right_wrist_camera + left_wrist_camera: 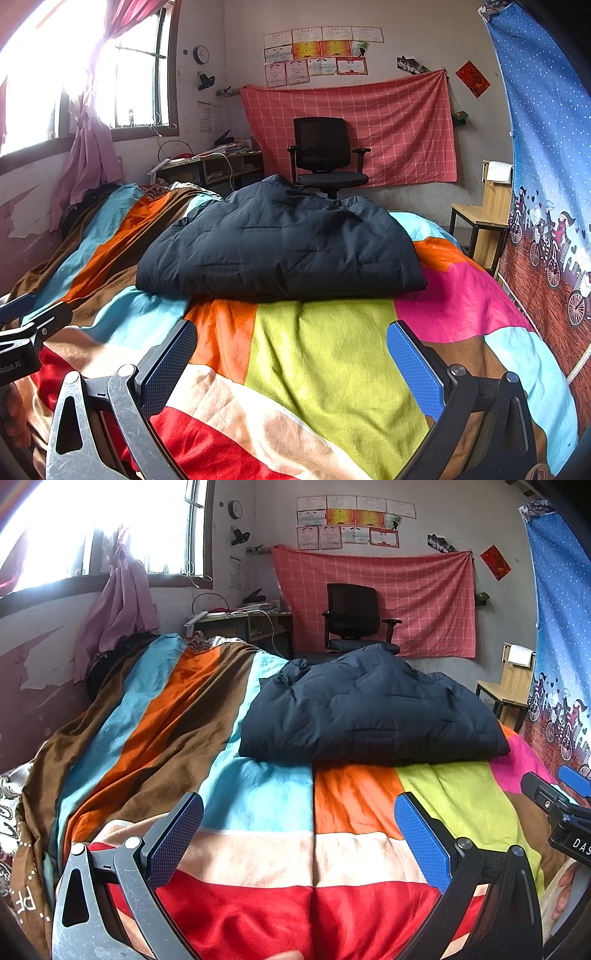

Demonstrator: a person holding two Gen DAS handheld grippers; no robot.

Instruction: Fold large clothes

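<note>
The left gripper [299, 834] was held spread wide and empty above the striped bedspread [258, 797]. Ahead, the dark padded jacket [280, 247] lay folded in a bundle. The right gripper [291, 358] was likewise released. Folding was judged nearly complete; only tidying would be required.

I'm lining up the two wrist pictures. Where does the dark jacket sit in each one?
Left wrist: the jacket lies right of centre, at mid-height, on the striped blanket.
Right wrist: the jacket lies near the centre, slightly left, at mid-height.
Shared landmark: the black office chair stands just behind the jacket in both, against the red checked cloth.
</note>
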